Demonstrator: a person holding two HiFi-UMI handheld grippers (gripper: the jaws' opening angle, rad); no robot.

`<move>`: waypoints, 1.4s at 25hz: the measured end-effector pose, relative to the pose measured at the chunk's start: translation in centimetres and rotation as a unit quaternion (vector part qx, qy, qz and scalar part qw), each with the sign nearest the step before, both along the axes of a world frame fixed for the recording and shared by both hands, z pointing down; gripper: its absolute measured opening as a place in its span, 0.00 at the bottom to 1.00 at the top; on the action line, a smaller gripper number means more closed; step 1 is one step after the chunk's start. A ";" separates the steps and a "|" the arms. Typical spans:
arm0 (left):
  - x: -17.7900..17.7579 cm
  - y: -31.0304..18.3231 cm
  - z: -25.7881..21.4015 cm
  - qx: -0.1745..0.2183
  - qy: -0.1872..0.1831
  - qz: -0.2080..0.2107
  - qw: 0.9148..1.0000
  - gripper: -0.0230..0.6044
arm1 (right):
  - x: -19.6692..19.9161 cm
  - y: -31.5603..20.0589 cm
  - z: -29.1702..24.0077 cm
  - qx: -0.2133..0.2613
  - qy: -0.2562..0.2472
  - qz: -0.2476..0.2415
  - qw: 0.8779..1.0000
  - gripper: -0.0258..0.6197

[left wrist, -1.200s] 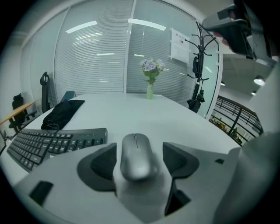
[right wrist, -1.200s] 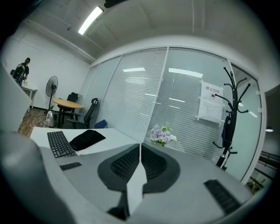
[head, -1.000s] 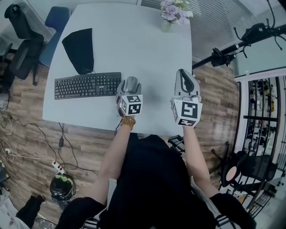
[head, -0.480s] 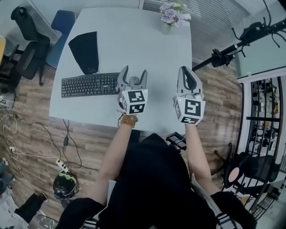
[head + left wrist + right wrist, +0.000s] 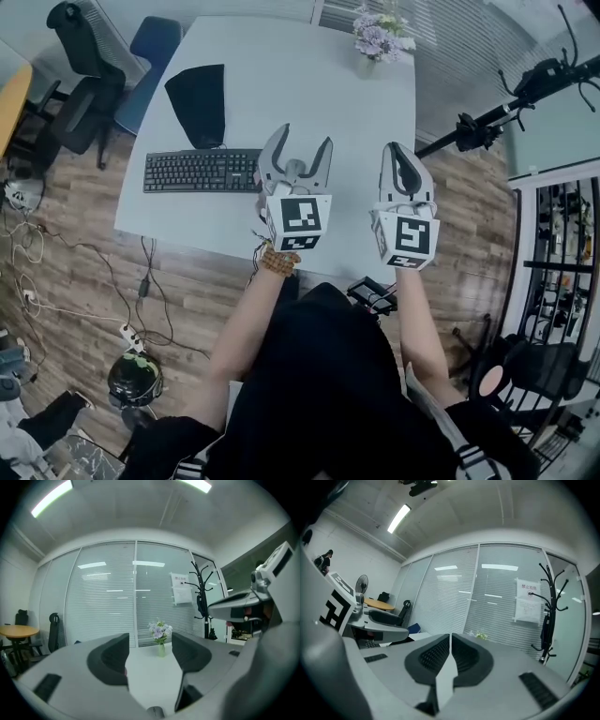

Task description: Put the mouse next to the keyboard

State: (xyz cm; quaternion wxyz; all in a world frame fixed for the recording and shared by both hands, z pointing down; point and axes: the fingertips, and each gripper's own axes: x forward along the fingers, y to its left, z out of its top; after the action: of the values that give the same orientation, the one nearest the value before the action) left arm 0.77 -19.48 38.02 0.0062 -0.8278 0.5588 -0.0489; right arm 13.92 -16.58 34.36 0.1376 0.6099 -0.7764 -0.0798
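Watching the left gripper (image 5: 303,141), I see its jaws apart, just narrowed slightly, with nothing between them. The right gripper (image 5: 395,150) is clenched empty. The mouse (image 5: 154,711) barely peeks out below the left jaws, near the keyboard's (image 5: 202,171) right end. I can't read its long axis or heading.

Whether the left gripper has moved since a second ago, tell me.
Yes. The left gripper has risen toward the camera from low beside the right end of the keyboard. Its jaws, just closing slightly, stand open with nothing between them.
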 end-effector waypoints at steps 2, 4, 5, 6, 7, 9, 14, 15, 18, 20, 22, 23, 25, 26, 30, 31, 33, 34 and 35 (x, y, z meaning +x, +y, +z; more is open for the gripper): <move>-0.1 0.7 -1.1 0.009 0.000 0.002 1.000 0.50 | -0.6 0.3 -0.6 0.006 -0.001 -0.007 1.000 0.04; -0.3 1.5 -2.0 0.015 0.005 0.003 1.000 0.49 | -1.2 0.8 -1.2 0.013 -0.002 -0.015 1.000 0.04; -0.5 1.9 -2.5 0.020 0.009 0.004 1.000 0.49 | -1.5 1.0 -1.5 0.016 -0.001 -0.019 1.000 0.04; -0.6 2.3 -3.1 0.026 0.013 0.004 1.000 0.48 | -1.7 1.3 -1.8 0.018 0.000 -0.023 1.000 0.04; -0.5 2.8 -3.6 0.032 0.015 0.005 0.999 0.47 | -1.9 1.6 -2.1 0.021 0.002 -0.026 0.999 0.04; -0.3 3.6 -4.5 0.042 0.016 0.008 0.999 0.46 | -2.0 2.2 -2.7 0.027 0.005 -0.031 0.999 0.04; -0.6 5.0 -5.8 0.056 0.014 0.006 0.998 0.45 | -2.6 3.3 -3.8 0.037 0.006 -0.038 0.999 0.04; -0.7 5.2 -6.0 0.059 0.014 0.005 0.998 0.45 | -2.7 3.4 -4.0 0.038 0.004 -0.039 0.999 0.04; -0.6 5.7 -6.7 0.067 0.014 0.003 0.998 0.44 | -3.0 4.0 -4.7 0.045 -0.002 -0.039 0.998 0.04; -0.5 6.0 -7.3 0.073 0.016 0.002 0.997 0.44 | -3.2 4.3 -5.2 0.050 -0.004 -0.041 0.998 0.04; -0.5 6.4 -7.8 0.080 0.017 0.003 0.997 0.44 | -3.4 4.6 -5.6 0.056 -0.004 -0.042 0.998 0.04; -0.5 6.6 -8.1 0.083 0.018 0.004 0.996 0.44 | -3.5 4.7 -5.9 0.058 -0.003 -0.043 0.997 0.04; -0.5 7.0 -8.6 0.091 0.020 0.005 0.996 0.43 | -3.6 5.0 -6.2 0.064 -0.003 -0.045 0.997 0.04; -0.6 7.1 -9.0 0.097 0.019 0.005 0.995 0.42 | -3.6 5.1 -6.4 0.066 -0.003 -0.046 0.997 0.04; -0.7 7.3 -10.0 0.111 0.017 0.004 0.994 0.39 | -3.6 5.3 -7.2 0.075 -0.014 -0.043 0.996 0.04; -0.8 7.3 -10.3 0.117 0.014 0.003 0.993 0.38 | -3.6 5.4 -7.3 0.076 -0.014 -0.043 0.996 0.04; -0.9 7.4 -10.7 0.126 0.011 0.003 0.992 0.34 | -3.6 5.5 -7.3 0.076 -0.014 -0.042 0.996 0.04; -0.9 7.4 -10.9 0.129 0.012 0.004 0.992 0.31 | -3.5 5.5 -7.3 0.076 -0.014 -0.041 0.996 0.04; -0.9 7.5 -11.0 0.132 0.014 0.006 0.991 0.28 | -3.5 5.5 -7.3 0.077 -0.013 -0.040 0.996 0.04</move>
State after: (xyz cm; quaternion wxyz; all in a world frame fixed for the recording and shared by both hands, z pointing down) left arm -0.14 -11.99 27.01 0.1077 -0.8238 0.5553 0.0368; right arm 10.44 -11.08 27.06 0.0768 0.5885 -0.7932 -0.1365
